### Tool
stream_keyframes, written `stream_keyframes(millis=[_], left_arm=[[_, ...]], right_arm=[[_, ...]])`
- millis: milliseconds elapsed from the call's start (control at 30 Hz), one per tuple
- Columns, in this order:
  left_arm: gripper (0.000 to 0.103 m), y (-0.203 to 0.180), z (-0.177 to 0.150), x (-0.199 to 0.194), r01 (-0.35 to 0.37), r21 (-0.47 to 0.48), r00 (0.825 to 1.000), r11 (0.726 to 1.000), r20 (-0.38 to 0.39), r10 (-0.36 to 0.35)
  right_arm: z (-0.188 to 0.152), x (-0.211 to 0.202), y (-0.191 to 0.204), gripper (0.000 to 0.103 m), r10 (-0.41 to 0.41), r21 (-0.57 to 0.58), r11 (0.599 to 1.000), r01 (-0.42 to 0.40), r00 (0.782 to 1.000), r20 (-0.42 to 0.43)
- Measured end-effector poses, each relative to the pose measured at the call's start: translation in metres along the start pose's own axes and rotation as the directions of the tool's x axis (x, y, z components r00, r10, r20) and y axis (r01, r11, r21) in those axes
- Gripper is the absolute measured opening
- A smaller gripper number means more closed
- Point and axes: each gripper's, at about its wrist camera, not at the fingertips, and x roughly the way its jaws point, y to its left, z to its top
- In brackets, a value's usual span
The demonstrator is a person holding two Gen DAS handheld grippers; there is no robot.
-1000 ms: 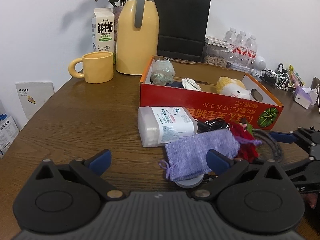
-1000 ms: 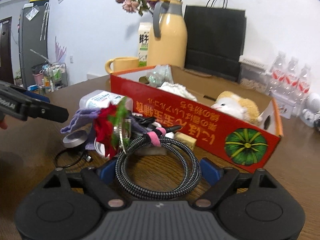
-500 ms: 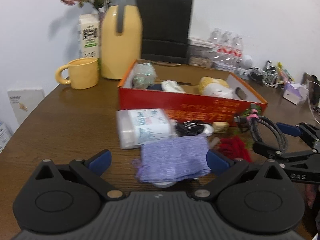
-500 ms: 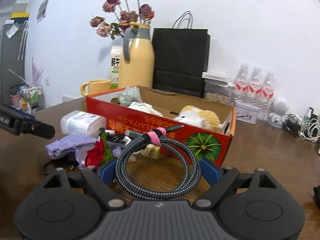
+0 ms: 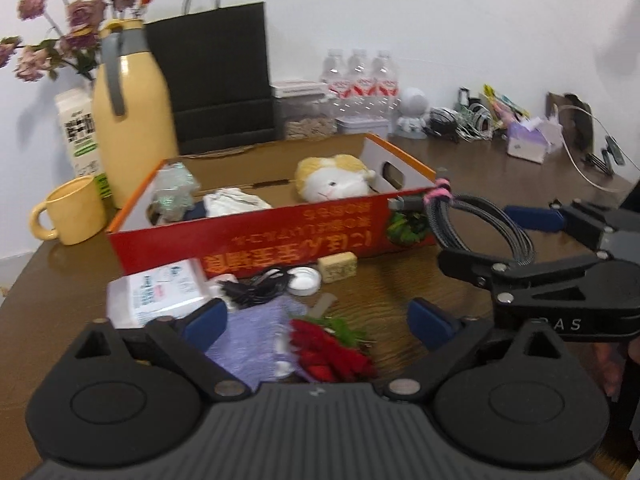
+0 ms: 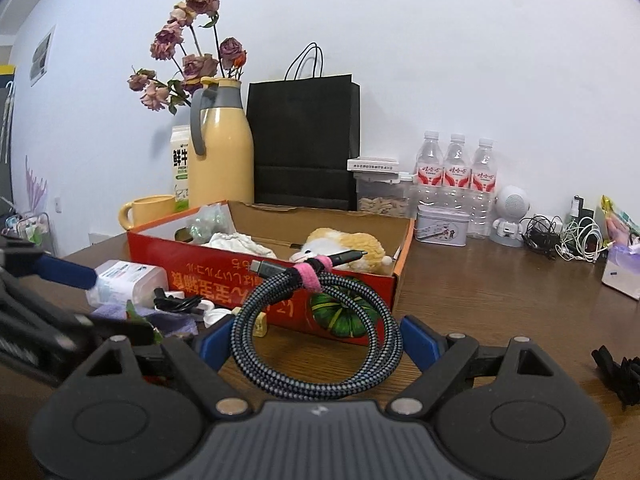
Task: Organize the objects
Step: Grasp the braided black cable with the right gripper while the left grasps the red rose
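While our right gripper stays clamped on the cable, now lifted before the box, our left gripper, unclamped but just narrowing, has slid over the pouch and, seemingly, a rose on the counter.

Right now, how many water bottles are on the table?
3. The water bottles stand side by side by the wall, right of the black bag. More may be hidden behind.

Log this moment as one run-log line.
right gripper: shut on coiled cable, lifted near red box | left gripper: open, jaws just closing, over purple pouch and red flower
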Motion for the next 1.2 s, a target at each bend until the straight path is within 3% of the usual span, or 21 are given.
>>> stream_keyframes(millis=[167, 233, 467, 533, 733, 1200], left_arm=[[0.079, -0.005, -0.003, 0.008, 0.023, 0.022, 1.000, 0.999, -0.015, -0.023], [0.068, -0.006, -0.004, 0.011, 0.026, 0.035, 0.999, 0.999, -0.024, -0.025], [0.066, -0.008, -0.009, 0.022, 0.022, 0.039, 0.998, 0.999, -0.065, -0.019], [0.054, -0.008, -0.010, 0.024, 0.026, 0.038, 0.997, 0.999, -0.075, -0.023], [0.038, -0.005, -0.009, 0.023, 0.041, 0.013, 0.997, 0.999, -0.062, -0.040], [0.031, 0.005, 0.004, -0.008, 0.062, -0.061, 0.997, 0.996, 0.045, -0.060]], right_arm=[[-0.001, 0.000, -0.004, 0.086, -0.012, 0.019, 1.000, 0.012, 1.000, -0.001], [-0.001, 0.000, -0.007, 0.086, -0.009, 0.031, 0.999, 0.009, 1.000, -0.001], [-0.001, -0.002, -0.007, 0.086, 0.008, 0.036, 0.999, -0.008, 1.000, 0.009], [-0.001, -0.002, -0.008, 0.086, 0.012, 0.038, 0.999, -0.012, 1.000, 0.009], [-0.002, -0.001, -0.008, 0.086, 0.021, 0.036, 0.999, -0.022, 1.000, 0.008], [-0.002, -0.002, -0.009, 0.086, 0.032, 0.042, 0.999, -0.033, 0.999, 0.021]])
